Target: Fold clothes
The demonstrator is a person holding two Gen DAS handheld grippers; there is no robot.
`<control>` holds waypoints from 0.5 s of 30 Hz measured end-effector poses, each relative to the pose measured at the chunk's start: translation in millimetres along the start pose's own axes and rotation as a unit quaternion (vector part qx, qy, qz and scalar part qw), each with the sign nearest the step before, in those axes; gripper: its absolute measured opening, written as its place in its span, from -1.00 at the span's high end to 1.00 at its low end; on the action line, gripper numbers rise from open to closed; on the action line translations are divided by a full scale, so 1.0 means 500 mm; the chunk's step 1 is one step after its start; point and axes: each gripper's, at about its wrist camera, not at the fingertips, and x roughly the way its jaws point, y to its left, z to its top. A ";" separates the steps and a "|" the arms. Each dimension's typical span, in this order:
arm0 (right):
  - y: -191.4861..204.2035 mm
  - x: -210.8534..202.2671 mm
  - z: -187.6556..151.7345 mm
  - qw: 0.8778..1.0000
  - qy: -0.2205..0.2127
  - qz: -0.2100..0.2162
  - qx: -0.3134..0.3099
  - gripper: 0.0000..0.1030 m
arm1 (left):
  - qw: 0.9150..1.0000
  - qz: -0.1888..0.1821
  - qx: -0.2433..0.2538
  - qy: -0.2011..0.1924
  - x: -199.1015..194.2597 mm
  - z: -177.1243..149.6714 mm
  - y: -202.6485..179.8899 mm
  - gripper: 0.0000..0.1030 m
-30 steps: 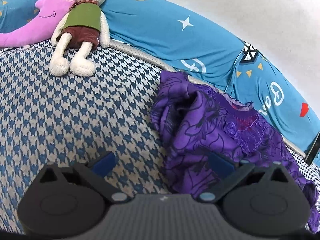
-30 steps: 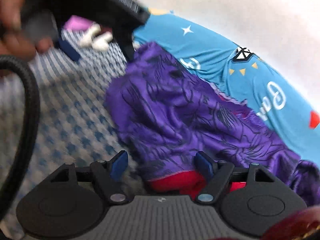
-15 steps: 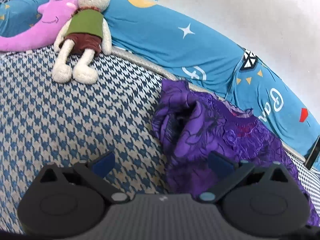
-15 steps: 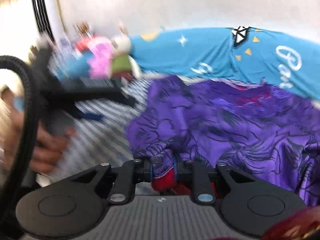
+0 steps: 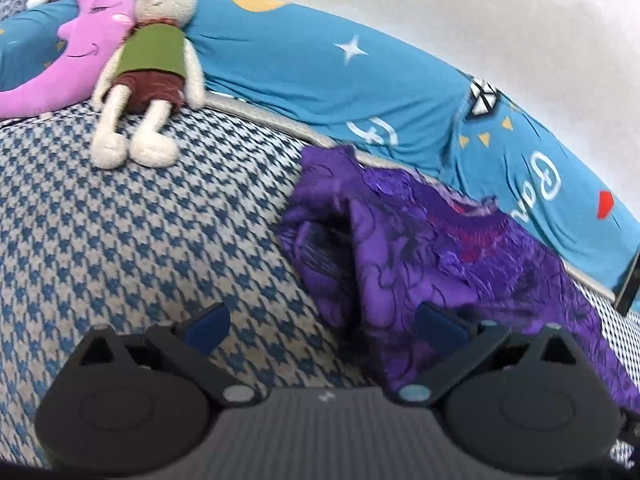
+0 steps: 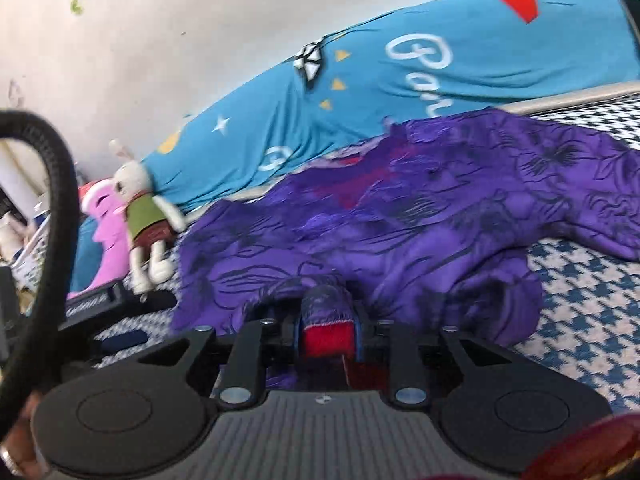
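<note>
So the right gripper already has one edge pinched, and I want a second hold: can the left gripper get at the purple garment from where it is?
Probably yes. The left gripper is open, the purple garment lies right ahead, with nothing between.

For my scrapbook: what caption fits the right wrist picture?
Right hand-held gripper pinching a purple garment on a houndstooth bed.
</note>
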 end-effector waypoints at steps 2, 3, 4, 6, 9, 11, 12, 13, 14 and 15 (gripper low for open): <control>0.007 0.004 0.002 1.000 -0.012 -0.021 -0.015 0.50 | 1.000 -0.011 0.008 0.006 0.004 -0.006 -0.014 -0.99; 0.014 0.003 0.000 0.999 -0.017 -0.030 -0.028 0.50 | 1.000 -0.017 0.012 0.009 0.006 -0.010 -0.021 -0.99; 0.020 0.002 -0.002 0.998 -0.022 -0.040 -0.041 0.50 | 1.000 -0.022 0.016 0.012 0.009 -0.013 -0.028 -0.99; 0.031 -0.004 -0.007 0.997 -0.028 -0.051 -0.060 0.50 | 0.999 -0.034 0.024 0.019 0.013 -0.019 -0.043 -1.00; 0.030 -0.014 -0.011 0.994 -0.036 -0.062 -0.078 0.48 | 0.998 -0.053 0.032 0.030 0.023 -0.028 -0.062 -0.99; 0.025 -0.017 -0.010 0.993 -0.040 -0.069 -0.087 0.44 | 0.996 -0.068 0.036 0.039 0.031 -0.034 -0.074 -0.99; 0.024 -0.017 -0.008 0.992 -0.042 -0.073 -0.090 0.43 | 0.996 -0.075 0.038 0.043 0.035 -0.037 -0.080 -0.99; 0.024 -0.020 -0.008 0.992 -0.044 -0.075 -0.090 0.40 | 0.995 -0.081 0.039 0.044 0.037 -0.038 -0.085 -0.99; 0.024 -0.023 -0.008 0.992 -0.047 -0.077 -0.091 0.38 | 0.994 -0.088 0.039 0.043 0.039 -0.038 -0.088 -0.99; 0.024 -0.028 -0.007 0.991 -0.052 -0.080 -0.094 0.36 | 0.994 -0.096 0.037 0.042 0.043 -0.036 -0.089 -0.99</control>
